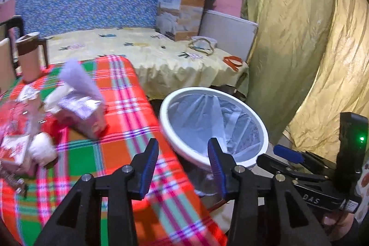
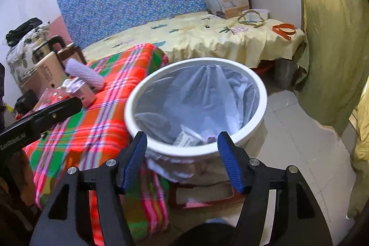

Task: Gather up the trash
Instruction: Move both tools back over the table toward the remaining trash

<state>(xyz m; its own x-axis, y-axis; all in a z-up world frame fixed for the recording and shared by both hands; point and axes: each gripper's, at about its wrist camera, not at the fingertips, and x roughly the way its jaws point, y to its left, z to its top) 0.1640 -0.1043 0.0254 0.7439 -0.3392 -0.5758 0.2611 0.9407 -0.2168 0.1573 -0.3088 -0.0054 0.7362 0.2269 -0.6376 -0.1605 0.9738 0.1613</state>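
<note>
Both the left gripper (image 1: 183, 146) and the right gripper (image 2: 182, 141) hang empty with fingers apart near the white bin (image 2: 261, 93) beside the checked table (image 1: 120, 130).

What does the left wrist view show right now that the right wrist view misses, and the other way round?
Only the left wrist view: crumpled white tissue and red-and-white packets at the near left of the plaid cloth.

Only the right wrist view: trash in the bin, and a kettle behind the table.

Both: the white bin with its liner, the plaid tablecloth, the small carton, the white foam sleeve, and both grippers with jaws open, holding nothing.
</note>
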